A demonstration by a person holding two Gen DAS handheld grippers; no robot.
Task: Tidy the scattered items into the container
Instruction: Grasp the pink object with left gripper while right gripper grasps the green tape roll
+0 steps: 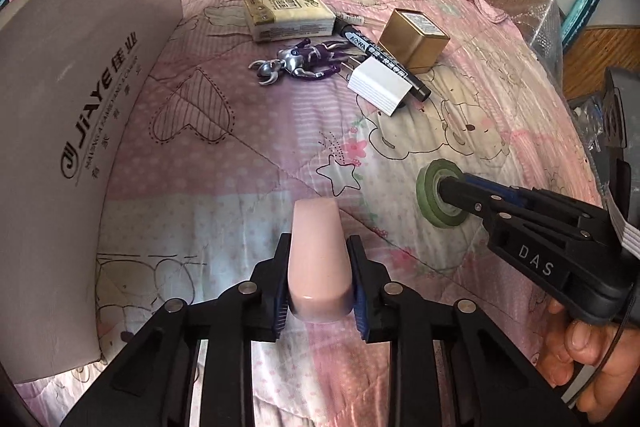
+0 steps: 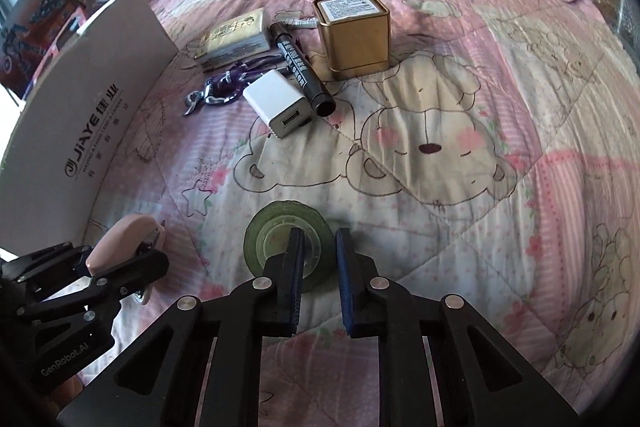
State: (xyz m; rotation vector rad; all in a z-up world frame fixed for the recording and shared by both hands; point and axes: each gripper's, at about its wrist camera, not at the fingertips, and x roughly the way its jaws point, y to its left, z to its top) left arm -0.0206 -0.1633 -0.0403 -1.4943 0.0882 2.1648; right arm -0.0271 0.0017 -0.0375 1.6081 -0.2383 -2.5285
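The left gripper (image 1: 320, 283) is clamped on a pink stapler (image 1: 319, 259), held above the quilt (image 1: 248, 163) just right of the white cardboard box (image 1: 80, 131), positioned for transfer into it. The right gripper (image 2: 319, 247) has one finger (image 2: 295, 251) inside the core of the green tape roll (image 2: 280, 227) and one outside, so closure would pinch the wall; whether it already bears on the roll cannot be told. Farther off lie the toy figure (image 1: 300, 61), USB charger (image 2: 278, 103), marker (image 2: 302, 69), gold tin (image 2: 354, 35) and tissue pack (image 1: 288, 17).
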